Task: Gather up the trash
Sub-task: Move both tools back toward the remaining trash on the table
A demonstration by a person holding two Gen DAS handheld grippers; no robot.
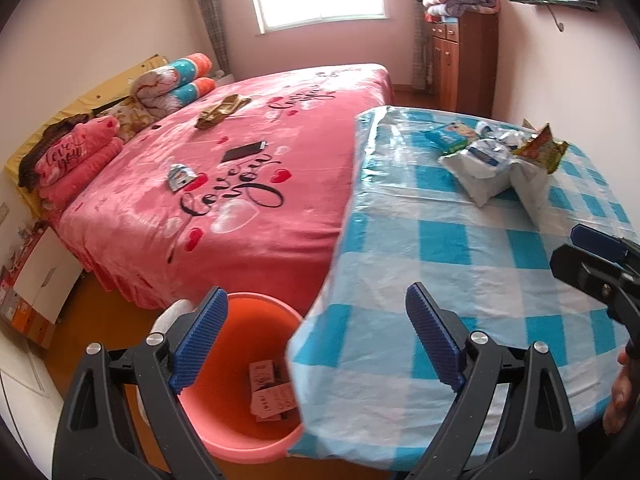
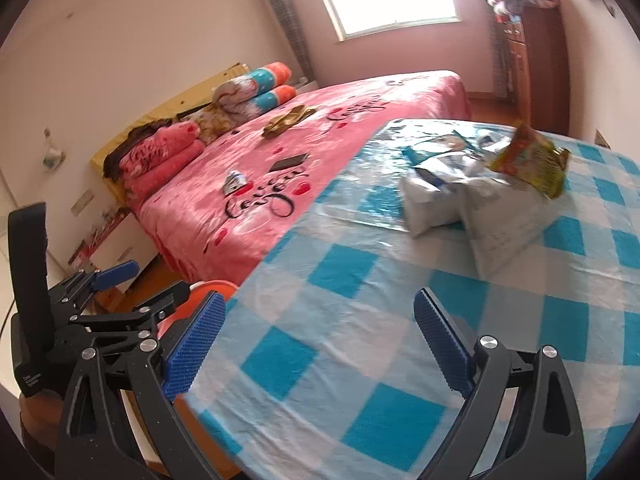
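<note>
wrappers lay heaped on the checked table well ahead of my right gripper; both it and my left gripper hung spread, empty

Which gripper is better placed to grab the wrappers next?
Probably the right gripper: open, over the checked tablecloth, facing the wrapper pile. The left gripper, also open, straddles the table edge above the orange bucket.

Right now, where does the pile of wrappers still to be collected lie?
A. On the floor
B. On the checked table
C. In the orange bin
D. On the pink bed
B: the wrappers lie heaped at the far side of the checked table, while the orange bin holds only some paper scraps.
</note>
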